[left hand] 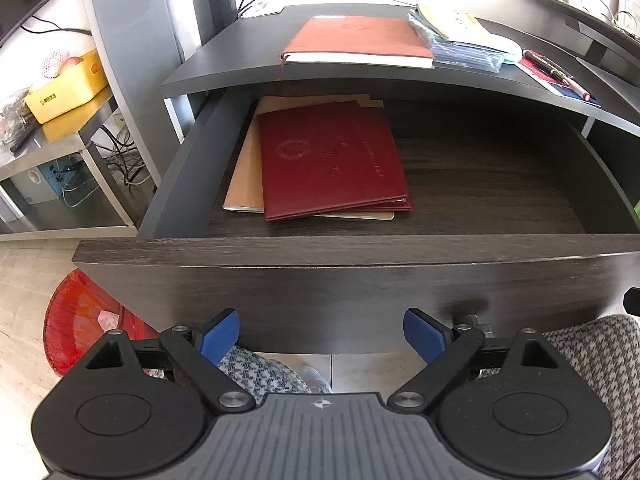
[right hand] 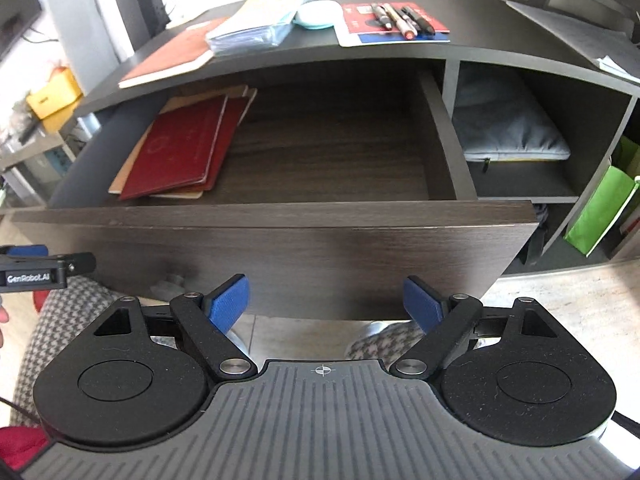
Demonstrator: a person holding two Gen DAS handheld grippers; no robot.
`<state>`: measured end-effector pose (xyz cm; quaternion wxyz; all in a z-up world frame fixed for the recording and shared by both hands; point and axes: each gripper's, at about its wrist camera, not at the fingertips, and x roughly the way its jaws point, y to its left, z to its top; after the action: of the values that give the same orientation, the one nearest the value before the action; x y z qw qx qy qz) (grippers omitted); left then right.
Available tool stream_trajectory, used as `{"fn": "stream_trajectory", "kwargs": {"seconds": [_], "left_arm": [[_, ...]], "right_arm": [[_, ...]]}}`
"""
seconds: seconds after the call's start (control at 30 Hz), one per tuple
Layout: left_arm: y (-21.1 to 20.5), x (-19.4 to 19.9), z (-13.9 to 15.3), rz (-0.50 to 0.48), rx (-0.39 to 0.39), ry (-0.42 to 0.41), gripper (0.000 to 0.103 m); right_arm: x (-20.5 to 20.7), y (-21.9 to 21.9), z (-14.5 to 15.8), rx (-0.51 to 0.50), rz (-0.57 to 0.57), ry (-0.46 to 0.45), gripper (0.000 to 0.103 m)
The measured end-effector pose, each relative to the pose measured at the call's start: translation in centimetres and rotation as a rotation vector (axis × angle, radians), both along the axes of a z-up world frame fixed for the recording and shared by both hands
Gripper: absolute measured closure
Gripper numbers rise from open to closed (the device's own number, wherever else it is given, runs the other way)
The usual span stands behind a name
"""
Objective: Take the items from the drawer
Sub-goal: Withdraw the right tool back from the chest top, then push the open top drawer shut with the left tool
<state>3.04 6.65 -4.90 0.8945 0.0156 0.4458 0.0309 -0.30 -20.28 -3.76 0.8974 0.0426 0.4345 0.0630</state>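
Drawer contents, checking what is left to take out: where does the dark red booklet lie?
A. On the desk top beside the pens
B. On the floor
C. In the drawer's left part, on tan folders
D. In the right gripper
C: the dark red booklet lies on tan folders in the left part of the open drawer.

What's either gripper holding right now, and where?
Nothing. Left gripper and right gripper are both open, in front of the drawer.

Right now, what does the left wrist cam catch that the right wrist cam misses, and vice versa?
Left wrist only: red bin on the floor.
Right wrist only: grey pouch in the side cubby, green bag, and the left gripper side-on.
Both: open drawer holding the red booklet atop tan folders, brown notebook on the desktop. Right gripper open, empty.
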Motion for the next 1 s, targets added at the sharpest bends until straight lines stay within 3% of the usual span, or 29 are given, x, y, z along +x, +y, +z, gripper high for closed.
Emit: {"fn": "stream_trajectory", "kwargs": {"seconds": [0.6, 1.0], "left_arm": [[-0.1, 2.3, -0.6, 0.03, -0.016, -0.004, 0.013], [-0.3, 6.9, -0.4, 0.077, -0.035, -0.056, 0.012]], "right_arm": [[4.5, -0.4, -1.1, 0.024, -0.049, 0.01, 0.014], [10.0, -0.1, -1.4, 0.009, -0.068, -0.05, 0.014]]}}
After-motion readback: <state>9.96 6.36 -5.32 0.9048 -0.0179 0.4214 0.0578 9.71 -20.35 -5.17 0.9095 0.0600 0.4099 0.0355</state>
